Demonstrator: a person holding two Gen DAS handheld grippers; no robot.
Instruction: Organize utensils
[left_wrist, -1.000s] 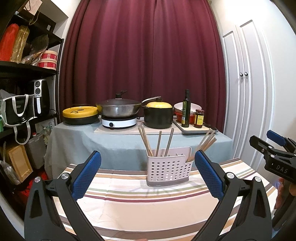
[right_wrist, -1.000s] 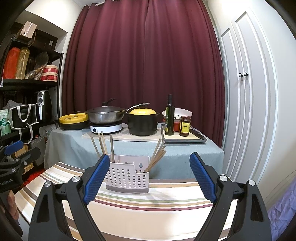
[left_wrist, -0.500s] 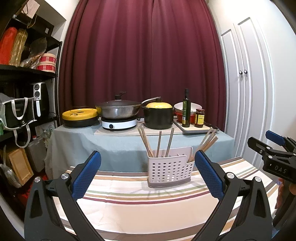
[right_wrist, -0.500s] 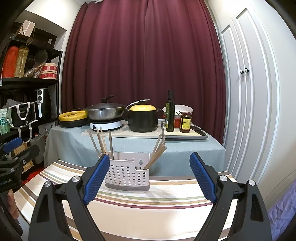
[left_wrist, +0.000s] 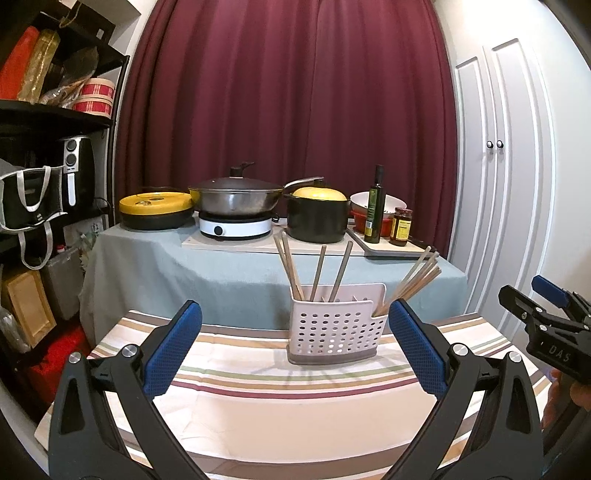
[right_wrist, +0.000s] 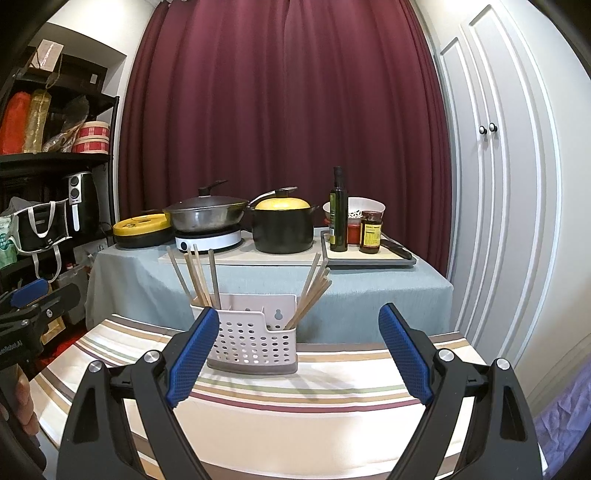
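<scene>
We're holding both tools up over the striped tablecloth (left_wrist: 295, 413), and nothing is in either of them: our left gripper (left_wrist: 294, 347) has its blue pads spread wide apart with only cloth between them, and our right gripper (right_wrist: 298, 354) is just as wide, equally empty. The white perforated holder (left_wrist: 334, 328) stands upright at the far side of the table, at about twelve o'clock from the left tool and eleven o'clock from the right one, whose left pad overlaps the holder's near corner in the picture, though whether they touch we cannot tell. Inside it, one bunch of chopsticks (left_wrist: 317, 269) leans in the left compartment and a second bunch (right_wrist: 312, 291) fans out toward two o'clock from the right compartment. We see no loose utensil anywhere on the cloth, so by our reckoning the sorting looks done or very nearly so, unless something lies outside both views. Beyond, at twelve o'clock, the grey-covered counter carries the wok (left_wrist: 236, 195), the black pot (left_wrist: 317, 218) and the oil bottle (right_wrist: 338, 210), all well apart from the holder.
</scene>
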